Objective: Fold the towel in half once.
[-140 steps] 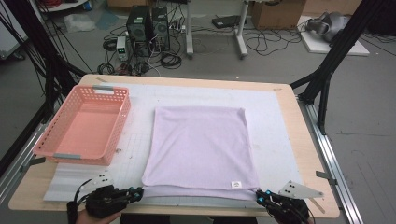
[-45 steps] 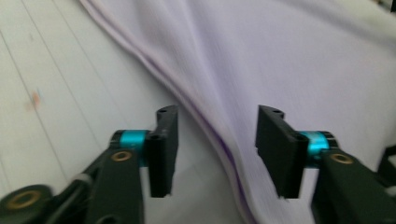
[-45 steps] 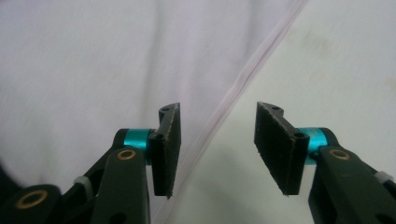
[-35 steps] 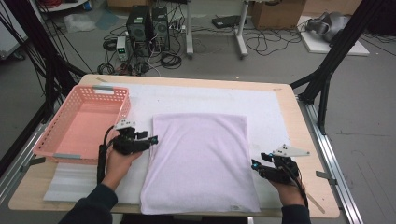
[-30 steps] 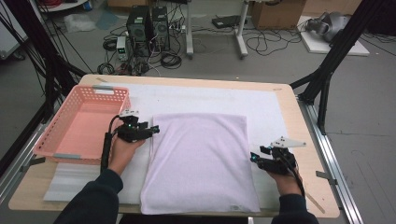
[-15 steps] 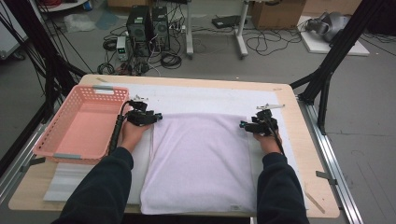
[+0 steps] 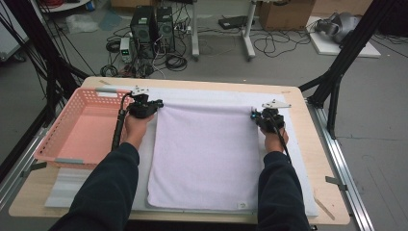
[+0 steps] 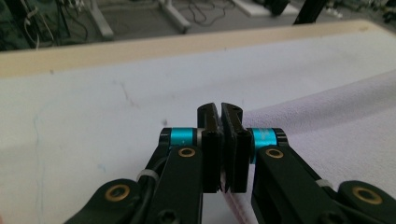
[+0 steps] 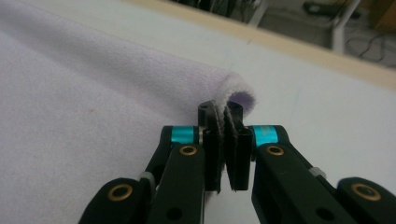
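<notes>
So the lilac towel [image 7: 204,154] is lying flat on the white mat [image 7: 308,192] that covers most of the wooden table [image 7: 332,211], and both grippers are at its far edge, one on each corner. The left gripper [image 7: 158,104] is at the far left corner, right next to the pink basket [image 7: 77,132], which sits on the left side of the table and touches nothing of the towel. In the left gripper view the two black jaws are pressed together with a thin strip of towel edge showing between them low down — so it's clamped on the cloth, and the jaws have just been closing on it. The rest of the towel runs off to the right of the jaws in that view.

The right gripper [image 7: 253,117] is on the far right corner. Its own view makes the grip much clearer: the towel corner [image 9: 233,100] is folded up into a little loop that pokes out above the jaw tips, with the fabric pinched between them. Those jaws have just been closing too, and the cloth is squeezed in there now.

Both of the person's hands are on the mat either side of the towel, dark sleeves coming in from the bottom. The near edge of the towel, with a small tag [image 7: 242,205] by its right corner, lies flat and untouched — nothing lifted there
</notes>
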### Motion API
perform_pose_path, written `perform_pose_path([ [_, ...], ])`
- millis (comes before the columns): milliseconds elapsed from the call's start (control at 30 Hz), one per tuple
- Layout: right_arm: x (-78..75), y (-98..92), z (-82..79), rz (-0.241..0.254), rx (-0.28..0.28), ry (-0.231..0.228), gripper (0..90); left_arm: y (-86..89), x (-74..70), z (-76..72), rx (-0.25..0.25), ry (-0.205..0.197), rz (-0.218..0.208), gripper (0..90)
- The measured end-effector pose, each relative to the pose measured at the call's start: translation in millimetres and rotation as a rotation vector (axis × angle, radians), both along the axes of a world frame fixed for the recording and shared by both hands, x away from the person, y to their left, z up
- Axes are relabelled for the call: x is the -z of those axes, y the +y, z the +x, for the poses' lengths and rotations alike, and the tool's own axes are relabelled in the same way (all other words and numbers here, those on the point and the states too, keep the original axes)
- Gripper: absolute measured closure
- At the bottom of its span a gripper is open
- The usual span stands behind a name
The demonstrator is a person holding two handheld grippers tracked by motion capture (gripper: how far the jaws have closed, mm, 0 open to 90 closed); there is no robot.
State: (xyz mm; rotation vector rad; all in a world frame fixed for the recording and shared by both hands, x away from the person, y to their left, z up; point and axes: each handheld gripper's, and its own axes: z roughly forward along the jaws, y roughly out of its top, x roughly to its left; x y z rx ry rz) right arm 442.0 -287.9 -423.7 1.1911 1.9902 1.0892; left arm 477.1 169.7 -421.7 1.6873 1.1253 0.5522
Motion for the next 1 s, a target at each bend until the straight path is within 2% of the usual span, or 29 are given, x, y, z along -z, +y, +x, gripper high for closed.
perform_pose_path([
  [33, 0.0, 0.0, 0.0, 0.000, 0.000, 0.000, 86.8, 0.0, 0.0, 0.0, 0.000, 0.000, 0.000, 86.5],
  [67, -3.1, 2.1, 1.2, -0.018, 0.029, -0.037, 86.4, -2.3, 1.9, 0.8, -0.009, -0.023, 0.009, 86.3],
  [100, -2.8, 4.6, 3.0, -0.036, 0.040, -0.037, 85.7, -4.2, 4.5, 1.6, -0.022, -0.004, 0.013, 85.4],
  [133, -1.5, 7.6, 5.1, -0.059, 0.051, -0.028, 82.9, -5.5, 7.2, 2.5, -0.045, 0.026, 0.010, 79.6],
  [167, 0.8, 10.1, 6.4, -0.075, 0.073, -0.021, 77.0, -5.5, 7.2, 2.5, -0.045, 0.026, 0.010, 62.3],
  [200, 2.6, 9.6, 7.9, -0.062, 0.096, -0.006, 66.3, -4.5, 10.5, 3.7, -0.091, 0.105, -0.020, 48.9],
  [233, 2.6, 9.6, 7.9, -0.062, 0.096, -0.006, 66.3, -4.5, 10.5, 3.7, -0.091, 0.105, -0.020, 47.6],
  [267, 2.3, 2.6, 8.0, 0.016, 0.126, 0.018, 61.9, -3.7, 12.2, 2.7, -0.082, 0.120, -0.006, 45.8],
  [300, 2.3, 2.6, 8.0, 0.016, 0.126, 0.018, 61.9, -3.7, 13.5, 2.1, -0.078, 0.129, 0.002, 45.8],
  [333, 0.9, -2.9, 7.2, 0.040, 0.132, 0.034, 61.1, -3.7, 17.0, 0.9, -0.078, 0.173, 0.023, 42.4],
  [367, 0.9, -2.9, 7.2, 0.040, 0.132, 0.034, 61.1, -3.7, 17.0, 0.9, -0.078, 0.173, 0.023, 41.0],
  [433, 2.7, -6.4, 7.6, 0.055, 0.119, 0.092, 60.3, -4.3, 22.0, -0.4, -0.078, 0.214, 0.035, 41.1],
  [467, 6.5, -6.6, 7.7, 0.045, 0.106, 0.145, 58.7, -6.2, 27.0, -0.9, -0.068, 0.251, 0.060, 42.6],
  [500, 9.5, -5.6, 6.9, 0.037, 0.093, 0.162, 59.0, -8.2, 27.2, -2.3, -0.068, 0.233, 0.083, 42.0],
  [567, 16.0, -1.2, 5.8, -0.005, 0.082, 0.194, 60.1, -9.3, 28.9, -5.3, -0.074, 0.195, 0.142, 49.4],
  [600, 20.0, 0.7, 5.1, -0.070, 0.089, 0.200, 59.3, -9.3, 29.6, -6.0, -0.084, 0.185, 0.141, 52.4],
  [633, 22.0, 0.5, 2.8, -0.092, 0.104, 0.172, 58.6, -9.3, 29.6, -6.0, -0.084, 0.185, 0.141, 51.8],
  [667, 22.0, 0.5, 2.8, -0.092, 0.104, 0.172, 58.6, -9.4, 29.3, -6.7, -0.095, 0.188, 0.145, 51.8],
  [700, 22.5, -3.3, 0.0, -0.081, 0.153, 0.158, 57.0, -9.6, 28.9, -7.7, -0.111, 0.189, 0.149, 46.0],
  [733, 22.5, -3.3, 0.0, -0.081, 0.153, 0.158, 57.0, -8.7, 28.3, -9.1, -0.119, 0.194, 0.135, 46.0],
  [767, 19.7, -7.7, -3.8, -0.071, 0.158, 0.137, 58.1, -6.5, 27.8, -11.4, -0.113, 0.183, 0.111, 45.1],
  [800, 17.0, -10.8, -7.1, -0.058, 0.158, 0.128, 57.3, -4.2, 26.8, -14.4, -0.102, 0.164, 0.085, 44.2],
  [867, 9.8, -19.8, -15.1, 0.004, 0.148, 0.091, 55.3, -1.7, 22.6, -17.8, -0.060, 0.168, 0.045, 36.8],
  [900, 6.0, -23.9, -20.0, 0.038, 0.137, 0.086, 53.7, -2.2, 19.6, -20.3, -0.034, 0.163, 0.023, 36.2],
  [933, 2.7, -27.8, -25.3, 0.071, 0.116, 0.078, 51.9, -5.1, 12.3, -29.1, 0.001, 0.089, -0.020, 36.1],
  [967, -0.6, -31.4, -30.7, 0.092, 0.102, 0.072, 48.9, -6.5, 8.7, -33.8, 0.021, 0.050, -0.038, 36.4],
  [1000, -3.8, -34.5, -35.5, 0.115, 0.086, 0.083, 45.7, -8.2, 5.3, -36.9, 0.043, 0.036, -0.045, 36.0],
])
